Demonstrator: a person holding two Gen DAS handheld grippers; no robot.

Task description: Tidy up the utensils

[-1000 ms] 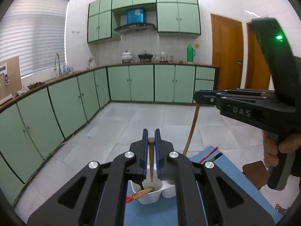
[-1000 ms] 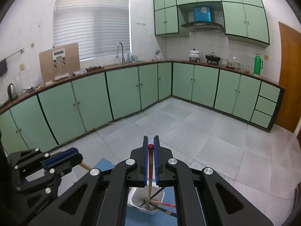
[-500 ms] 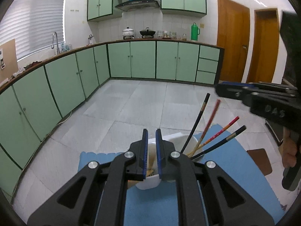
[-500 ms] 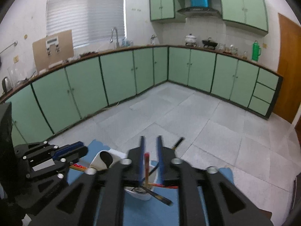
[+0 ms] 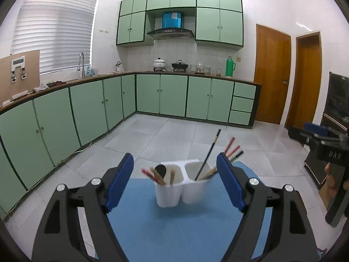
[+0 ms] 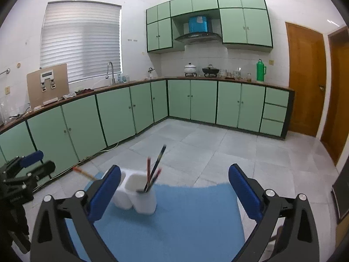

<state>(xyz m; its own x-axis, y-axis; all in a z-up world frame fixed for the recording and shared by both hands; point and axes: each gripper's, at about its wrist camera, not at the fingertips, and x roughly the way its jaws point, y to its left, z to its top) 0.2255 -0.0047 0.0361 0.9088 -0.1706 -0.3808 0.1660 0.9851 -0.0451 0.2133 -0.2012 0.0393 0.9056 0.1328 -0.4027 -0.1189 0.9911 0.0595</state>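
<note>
Left gripper [image 5: 175,182]: my jaws spread wide, holding nothing.
Right gripper [image 6: 174,193]: mine too, wide and empty.
White two-compartment plastic holder [image 5: 182,187]: on blue mat [image 5: 174,229], chopsticks [image 5: 208,155] standing inside, near centre.

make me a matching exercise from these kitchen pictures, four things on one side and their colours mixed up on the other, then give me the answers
Things:
1. utensil holder
2. mat under the holder
3. thermos on the counter
4. door

Colours:
A. brown wood
B. white
C. green
D. blue

Pairs: 1-B, 2-D, 3-C, 4-A
</note>
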